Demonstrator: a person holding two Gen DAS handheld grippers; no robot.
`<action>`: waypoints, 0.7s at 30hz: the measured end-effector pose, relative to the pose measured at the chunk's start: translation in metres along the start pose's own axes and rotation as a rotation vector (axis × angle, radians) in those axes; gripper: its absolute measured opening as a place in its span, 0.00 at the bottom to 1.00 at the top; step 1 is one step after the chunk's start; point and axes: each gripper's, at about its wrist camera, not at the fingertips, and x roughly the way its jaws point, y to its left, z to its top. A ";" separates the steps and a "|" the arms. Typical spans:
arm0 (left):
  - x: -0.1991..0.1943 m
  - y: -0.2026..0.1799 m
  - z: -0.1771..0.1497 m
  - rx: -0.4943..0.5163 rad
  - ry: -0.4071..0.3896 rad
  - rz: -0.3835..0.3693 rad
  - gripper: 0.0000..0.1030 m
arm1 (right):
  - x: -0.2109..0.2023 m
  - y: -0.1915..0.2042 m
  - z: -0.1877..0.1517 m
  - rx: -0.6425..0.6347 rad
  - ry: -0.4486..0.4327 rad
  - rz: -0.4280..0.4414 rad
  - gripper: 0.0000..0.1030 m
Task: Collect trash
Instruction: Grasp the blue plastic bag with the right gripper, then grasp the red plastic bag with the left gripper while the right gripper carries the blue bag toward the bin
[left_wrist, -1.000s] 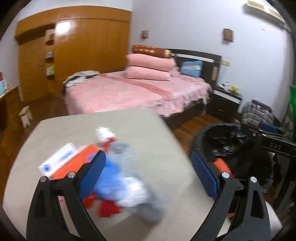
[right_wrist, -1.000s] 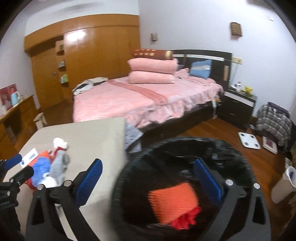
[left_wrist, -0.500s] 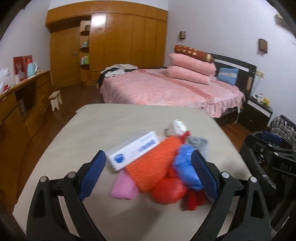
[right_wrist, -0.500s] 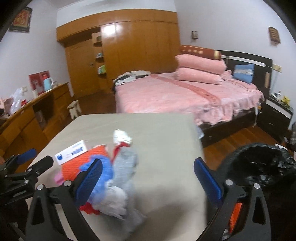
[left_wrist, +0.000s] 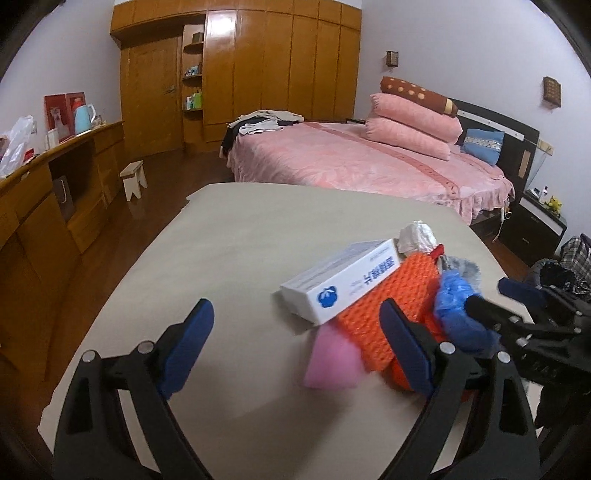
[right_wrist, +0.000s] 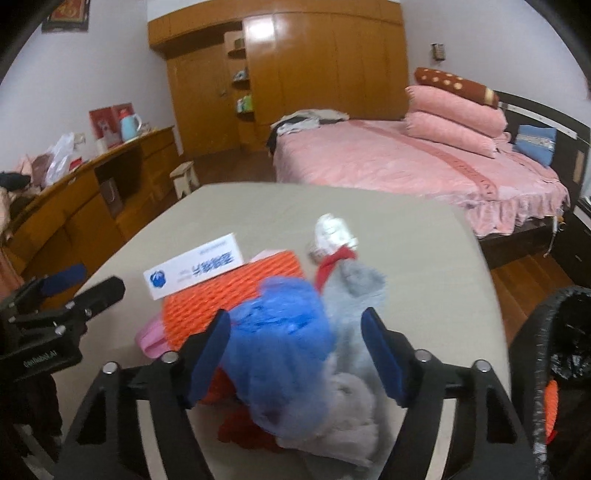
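A pile of trash lies on the beige table (left_wrist: 240, 236): a white box with blue print (left_wrist: 343, 280) (right_wrist: 195, 269), orange foam netting (left_wrist: 391, 299) (right_wrist: 229, 291), a pink piece (left_wrist: 332, 362), a blue plastic wad (right_wrist: 280, 332) (left_wrist: 458, 306), a grey cloth (right_wrist: 351, 332) and a crumpled white wrapper (right_wrist: 332, 232). My left gripper (left_wrist: 295, 343) is open, left of the pile. My right gripper (right_wrist: 295, 347) is open with the blue wad and grey cloth between its jaws. The black-lined trash bin (right_wrist: 554, 354) stands at the table's right.
A pink bed (left_wrist: 354, 162) stands behind the table. A wooden desk (left_wrist: 55, 192) runs along the left wall, with a small stool (left_wrist: 135, 179) on the floor. A dark nightstand (left_wrist: 539, 221) is at the far right.
Both grippers have swung left, away from the bin and toward the trash pile. The right gripper's jaws have come around the blue wad and grey cloth.
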 end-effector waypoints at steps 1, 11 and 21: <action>0.000 0.002 0.000 -0.004 0.001 0.001 0.85 | 0.004 0.003 -0.001 -0.005 0.011 0.006 0.63; 0.001 0.009 -0.001 -0.015 0.008 0.000 0.85 | 0.016 0.018 -0.010 -0.064 0.060 0.012 0.43; -0.009 -0.002 0.004 -0.009 -0.010 -0.008 0.81 | -0.015 0.011 0.000 -0.049 -0.025 0.079 0.33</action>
